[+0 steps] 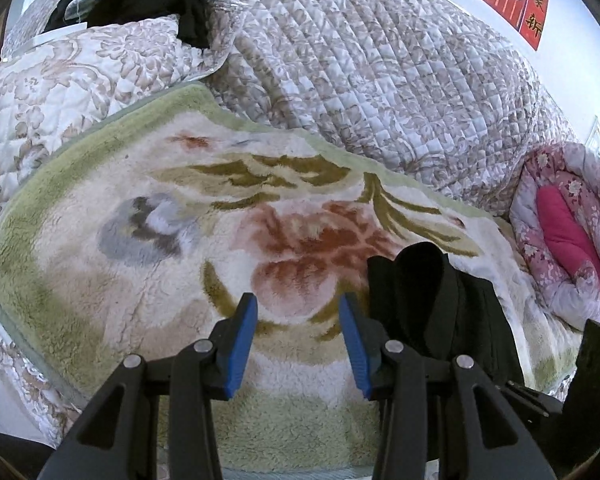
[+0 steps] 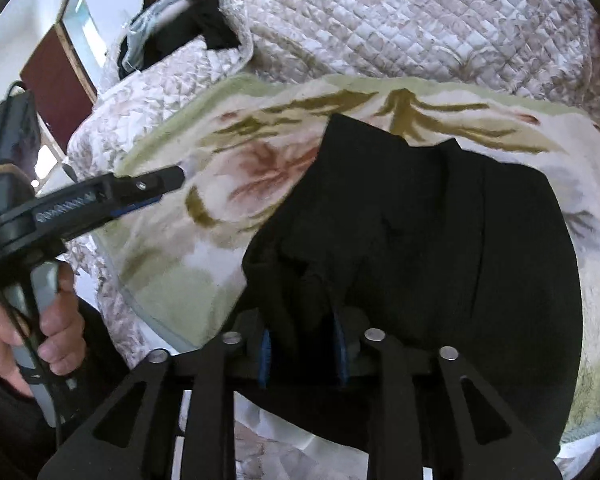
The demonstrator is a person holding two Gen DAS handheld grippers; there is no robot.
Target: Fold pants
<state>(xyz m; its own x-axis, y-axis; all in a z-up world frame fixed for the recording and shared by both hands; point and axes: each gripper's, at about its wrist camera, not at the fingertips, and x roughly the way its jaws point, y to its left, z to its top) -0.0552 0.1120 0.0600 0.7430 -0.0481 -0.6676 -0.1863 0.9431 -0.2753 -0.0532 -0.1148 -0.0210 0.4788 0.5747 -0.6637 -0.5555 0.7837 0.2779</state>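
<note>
Black pants (image 2: 412, 232) lie bunched on a floral fleece blanket (image 1: 148, 272) spread over a bed, the blanket serving as the landmark here. The pants sit toward the blanket's near right part, their far edge short of its green border. The right gripper (image 2: 304, 354) has its blue fingers (image 2: 265, 356) parted around a fold of the pants' near edge; whether the pads press the cloth cannot be told. The left gripper (image 1: 298, 344) hangs over the blanket's bare middle just left of the pants, its fingers (image 1: 242, 344) about half open and empty. A hand (image 2: 40, 320) grips its handle off the blanket's left edge. Open fleece stretches left of the pants; a quilted bedspread (image 1: 372, 80) rises beyond the blanket's far edge.
</note>
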